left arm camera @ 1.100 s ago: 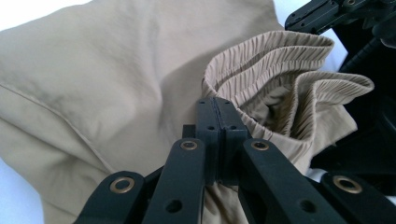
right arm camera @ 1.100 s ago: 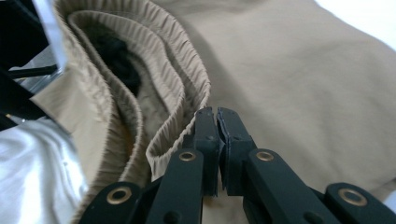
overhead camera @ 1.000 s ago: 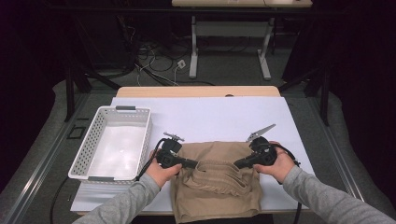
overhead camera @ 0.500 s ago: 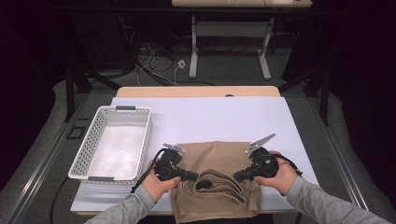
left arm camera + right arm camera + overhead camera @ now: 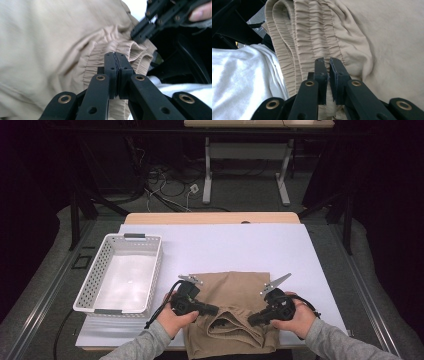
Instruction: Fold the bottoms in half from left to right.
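Note:
A tan garment with a gathered elastic waistband lies at the near edge of the white table cover. My left gripper points right, with its tip at the waistband's left end. In the left gripper view the left gripper has its jaws pressed together against the gathers, and no cloth shows between the pads. My right gripper points left at the waistband's right end. In the right gripper view the right gripper has a narrow dark slit between its jaws, and the waistband lies just beyond them.
A white perforated basket stands empty at the left of the table, beside my left hand. The far half of the white cover is bare. The near table edge runs just under the garment and both forearms.
Both hands have drawn a little toward the near edge. The waistband fold has come with them and now stands bunched between the two gripper tips.

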### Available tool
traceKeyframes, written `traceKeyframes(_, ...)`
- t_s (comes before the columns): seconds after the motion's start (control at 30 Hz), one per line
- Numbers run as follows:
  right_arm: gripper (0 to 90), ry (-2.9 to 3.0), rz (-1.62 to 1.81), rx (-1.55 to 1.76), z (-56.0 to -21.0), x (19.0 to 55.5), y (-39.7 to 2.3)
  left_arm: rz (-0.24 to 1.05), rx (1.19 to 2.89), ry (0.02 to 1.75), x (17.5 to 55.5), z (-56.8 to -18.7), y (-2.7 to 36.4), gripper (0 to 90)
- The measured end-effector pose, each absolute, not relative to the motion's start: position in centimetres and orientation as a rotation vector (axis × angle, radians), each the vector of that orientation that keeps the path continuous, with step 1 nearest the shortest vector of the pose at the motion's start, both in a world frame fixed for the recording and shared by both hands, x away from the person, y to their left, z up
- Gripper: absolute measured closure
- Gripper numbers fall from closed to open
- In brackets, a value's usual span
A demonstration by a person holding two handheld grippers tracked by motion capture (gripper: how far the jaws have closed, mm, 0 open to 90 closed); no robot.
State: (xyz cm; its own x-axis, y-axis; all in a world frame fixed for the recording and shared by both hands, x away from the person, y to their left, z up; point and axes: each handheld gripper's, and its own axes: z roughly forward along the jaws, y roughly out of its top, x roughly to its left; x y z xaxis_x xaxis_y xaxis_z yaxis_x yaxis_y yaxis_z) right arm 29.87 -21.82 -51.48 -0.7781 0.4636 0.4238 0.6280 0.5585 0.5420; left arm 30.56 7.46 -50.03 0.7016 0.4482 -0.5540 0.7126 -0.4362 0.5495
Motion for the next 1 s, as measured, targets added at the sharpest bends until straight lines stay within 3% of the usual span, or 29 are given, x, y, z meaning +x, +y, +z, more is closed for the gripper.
traceKeyframes(0.33,81.5,-2.527,-1.071,-0.954,-50.7,30.0,-22.5,-0.531,2.147,0.853,28.3,-53.0,7.0,89.3)
traceKeyframes(0.73,87.9,-2.575,-0.964,-0.910,-52.8,28.8,-21.9,-0.523,2.157,0.842,27.3,-53.6,7.3,89.6)
traceKeyframes(1.0,86.2,-2.553,-0.972,-0.924,-52.6,28.9,-22.0,-0.499,2.175,0.845,27.3,-53.0,7.1,88.2)
